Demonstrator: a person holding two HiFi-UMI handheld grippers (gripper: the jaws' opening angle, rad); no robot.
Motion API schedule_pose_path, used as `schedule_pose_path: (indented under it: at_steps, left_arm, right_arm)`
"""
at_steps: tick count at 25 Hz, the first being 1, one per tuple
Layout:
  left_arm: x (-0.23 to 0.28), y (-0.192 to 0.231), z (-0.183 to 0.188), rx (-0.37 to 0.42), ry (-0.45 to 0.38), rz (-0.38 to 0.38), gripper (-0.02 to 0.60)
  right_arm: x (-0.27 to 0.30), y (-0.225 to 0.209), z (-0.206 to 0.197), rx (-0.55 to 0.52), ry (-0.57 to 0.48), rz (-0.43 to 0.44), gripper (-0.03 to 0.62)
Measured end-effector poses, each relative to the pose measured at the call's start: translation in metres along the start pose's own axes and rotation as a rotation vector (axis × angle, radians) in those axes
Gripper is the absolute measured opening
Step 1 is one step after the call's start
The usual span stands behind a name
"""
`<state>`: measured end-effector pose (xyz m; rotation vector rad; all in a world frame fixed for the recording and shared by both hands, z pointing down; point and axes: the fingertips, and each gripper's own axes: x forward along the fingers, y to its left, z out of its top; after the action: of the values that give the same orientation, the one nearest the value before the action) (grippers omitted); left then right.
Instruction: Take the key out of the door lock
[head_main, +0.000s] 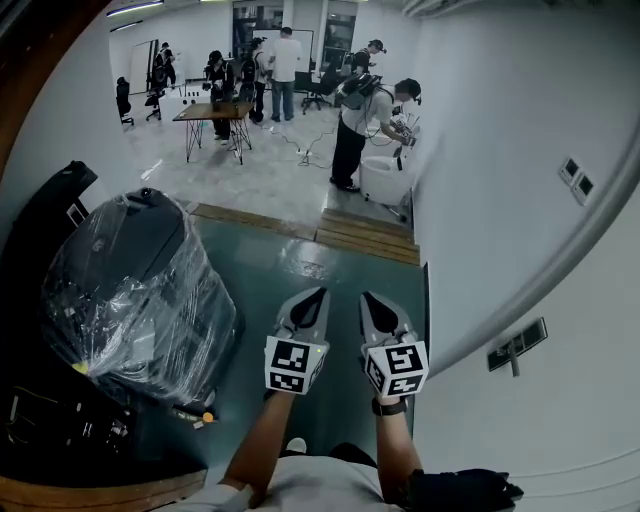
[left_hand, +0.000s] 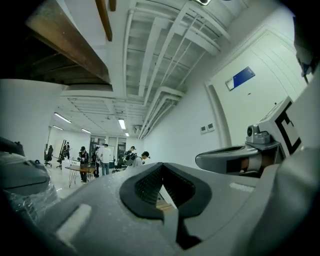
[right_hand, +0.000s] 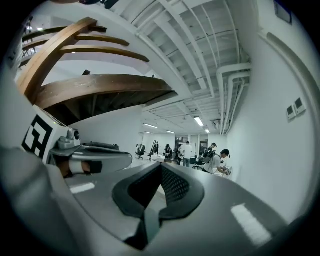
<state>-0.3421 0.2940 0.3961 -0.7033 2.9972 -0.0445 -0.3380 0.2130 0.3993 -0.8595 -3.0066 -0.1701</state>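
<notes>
No readable text anywhere. Blue wall sign (left_hand: 240, 78), far right, is illegible. Left cube (head_main: 294, 365) and right cube (head_main: 397, 368) carry only square markers.

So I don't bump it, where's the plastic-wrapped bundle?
Head view: the plastic-wrapped bundle sits at left, just left of the left gripper, nearer than the wooden steps.

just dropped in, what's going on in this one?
A person holds the left gripper and right gripper side by side, level, over a dark green floor; both are shut and empty. No key or door lock is in view. A black plastic-wrapped bulky object sits to the left, and other people stand round a wooden table far ahead.
</notes>
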Motion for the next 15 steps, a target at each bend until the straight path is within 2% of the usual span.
schedule_pose_path:
  at_steps: [3, 8, 11, 15]
  left_arm:
    - [0.019, 0.012, -0.017, -0.013, 0.015, -0.002, 0.0]
    - [0.076, 0.008, -0.031, -0.04, 0.048, -0.054, 0.0]
    - [0.124, -0.007, -0.028, -0.031, 0.053, -0.097, 0.0]
    - [0.206, -0.046, -0.011, -0.007, 0.02, -0.176, 0.0]
  right_arm:
    - [0.02, -0.009, -0.011, 0.024, 0.008, 0.005, 0.005]
    - [0.05, -0.05, -0.023, 0.047, 0.011, -0.005, 0.005]
    - [0.063, -0.098, -0.018, 0.05, -0.017, -0.042, 0.005]
    - [0.066, -0.193, -0.004, 0.046, -0.068, -0.137, 0.005]
